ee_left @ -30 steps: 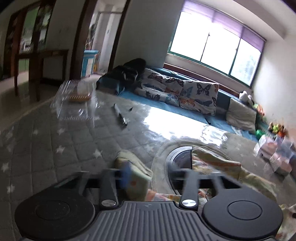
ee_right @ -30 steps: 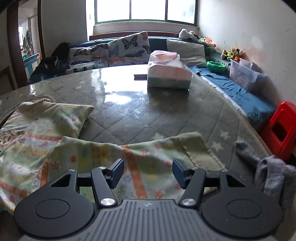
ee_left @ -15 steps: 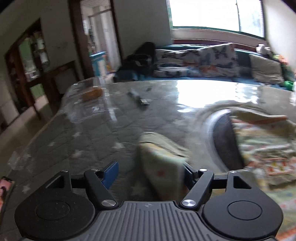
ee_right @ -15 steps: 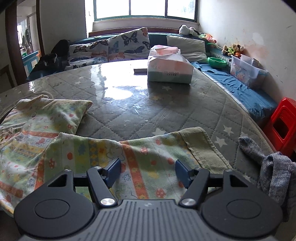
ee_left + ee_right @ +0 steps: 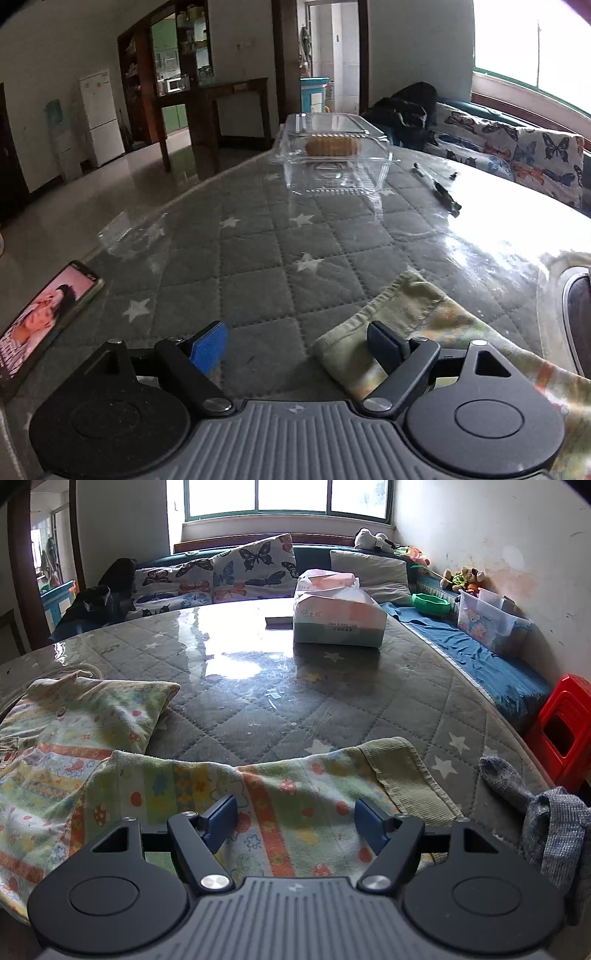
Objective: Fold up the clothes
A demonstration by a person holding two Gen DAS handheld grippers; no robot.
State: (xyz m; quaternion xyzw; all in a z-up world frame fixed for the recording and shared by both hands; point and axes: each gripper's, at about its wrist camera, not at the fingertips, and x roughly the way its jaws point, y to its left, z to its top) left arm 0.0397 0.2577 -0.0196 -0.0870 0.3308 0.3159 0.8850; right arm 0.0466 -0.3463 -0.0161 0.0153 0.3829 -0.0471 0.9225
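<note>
Soft flowery cloth, a little kid's top, lies flat on the grey starry table cover. The right claw hangs just over one sleeve, with its fingers wide apart and nothing between them. The sleeve's green cuff lies just ahead to the right. A grey knitted sock sits far to its right. A tissue pack stands well ahead.

The left claw is wide apart too and holds nothing. The other green cuff lies under its right finger. A clear plastic box with a yellow bun inside is far ahead. A phone lies to its left.
</note>
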